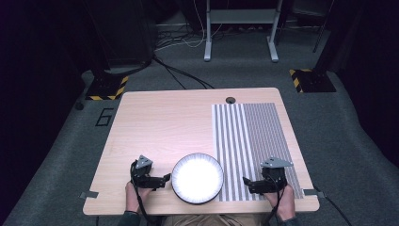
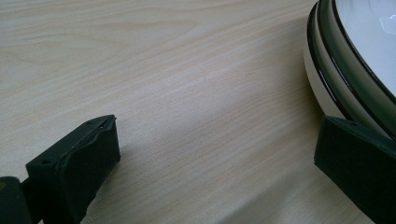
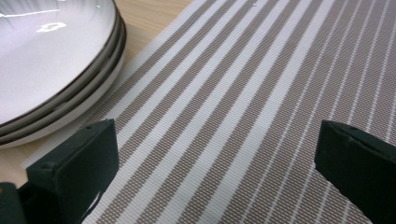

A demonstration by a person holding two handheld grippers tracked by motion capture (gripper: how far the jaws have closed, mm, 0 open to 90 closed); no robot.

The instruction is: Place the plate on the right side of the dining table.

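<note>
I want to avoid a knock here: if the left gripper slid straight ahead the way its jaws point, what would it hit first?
Most likely the stack of white plates with dark rims. The left gripper, jaws open, points right at the stack's side, with bare light wooden table between them. In the left gripper view, one jaw already sits beside the rim; depth is uncertain.

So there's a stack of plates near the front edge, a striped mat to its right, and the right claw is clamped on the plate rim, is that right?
Not quite. The right claw is open over the striped mat, holding nothing, as the right gripper view shows. The stack of plates and mat are as you said.
</note>
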